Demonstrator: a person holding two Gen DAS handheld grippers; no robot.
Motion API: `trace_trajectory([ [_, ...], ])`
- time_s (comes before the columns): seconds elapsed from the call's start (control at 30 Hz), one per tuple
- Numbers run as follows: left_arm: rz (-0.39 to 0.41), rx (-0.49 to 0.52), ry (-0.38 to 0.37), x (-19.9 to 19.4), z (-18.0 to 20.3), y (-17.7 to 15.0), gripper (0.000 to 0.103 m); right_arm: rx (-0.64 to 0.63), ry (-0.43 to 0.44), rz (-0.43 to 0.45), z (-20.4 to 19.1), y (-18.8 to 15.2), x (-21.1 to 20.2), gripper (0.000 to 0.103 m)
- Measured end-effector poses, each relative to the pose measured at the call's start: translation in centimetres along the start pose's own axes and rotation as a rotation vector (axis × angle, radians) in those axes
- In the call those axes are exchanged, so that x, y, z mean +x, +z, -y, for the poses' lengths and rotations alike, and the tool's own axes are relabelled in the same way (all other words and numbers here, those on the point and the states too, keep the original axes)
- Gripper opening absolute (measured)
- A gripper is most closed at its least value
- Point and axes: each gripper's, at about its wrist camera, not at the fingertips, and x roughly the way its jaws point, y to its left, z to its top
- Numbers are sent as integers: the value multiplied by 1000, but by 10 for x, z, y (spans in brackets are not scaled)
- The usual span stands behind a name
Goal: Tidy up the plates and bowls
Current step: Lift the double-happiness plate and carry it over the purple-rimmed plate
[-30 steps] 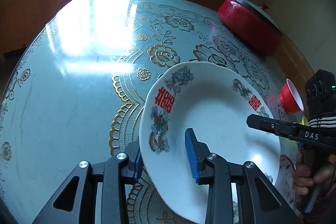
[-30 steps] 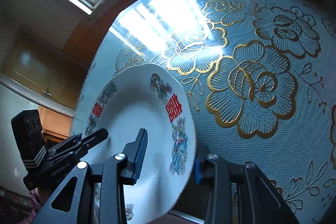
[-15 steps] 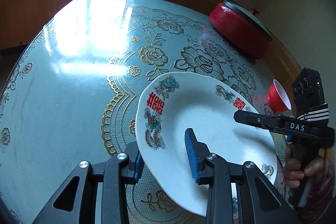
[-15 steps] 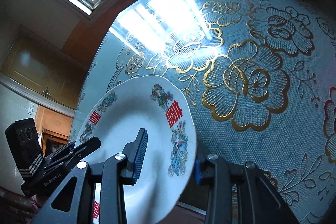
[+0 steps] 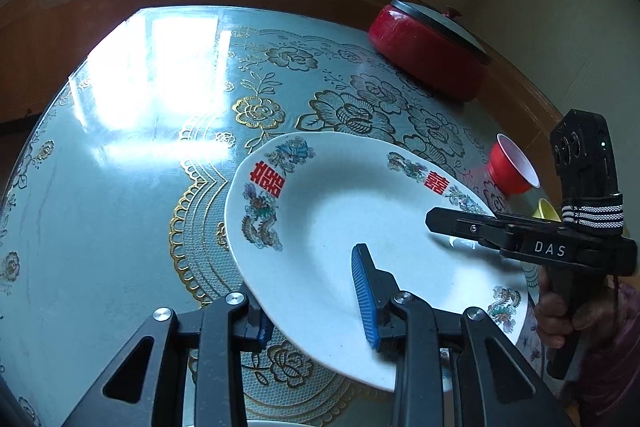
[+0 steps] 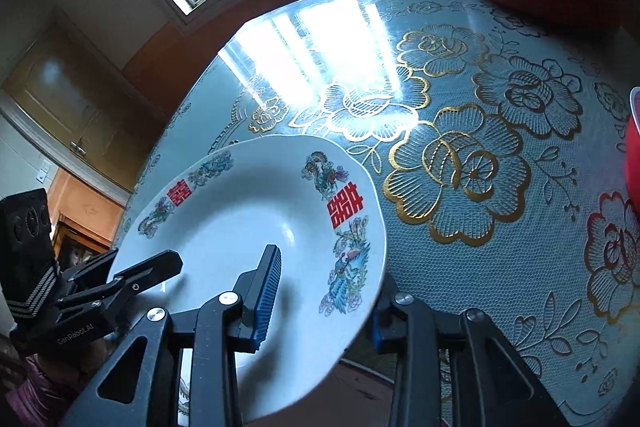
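Observation:
A white plate with red double-happiness signs and bird patterns hangs tilted above the blue floral table. My left gripper is shut on its near rim, one blue pad on top and one underneath. From the plate's right side my right gripper reaches over the rim. In the right wrist view the plate fills the lower left. There my right gripper is shut on its rim, one pad inside and one below. On the opposite edge sits my left gripper.
A red lidded pot stands at the table's far right edge. Near the right gripper are a red cup and a yellow item. A person's hand holds the right gripper's handle. The tabletop shows beyond the plate.
The plate has risen off the table in both grippers and tilted less steeply. Both views have drawn back, so more of the table, pot and window shows.

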Motion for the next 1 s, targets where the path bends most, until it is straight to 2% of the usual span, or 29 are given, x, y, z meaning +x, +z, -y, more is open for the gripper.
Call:
trace_trajectory([
  [0.3, 39, 13, 4, -8, 4, -3, 35, -11, 37, 27, -7, -12, -11, 37],
  [0.43, 61, 15, -16, -15, 7, -5, 35, -21, 60, 46, -13, -23, -20, 37],
  [0.83, 140, 55, -44, -50, 37, -20, 35, -12, 36, 156, -21, -54, -76, 37],
  [1.0, 155, 82, -63, -72, 55, -35, 35, 10, 47, 162, -26, -75, -106, 37],
])
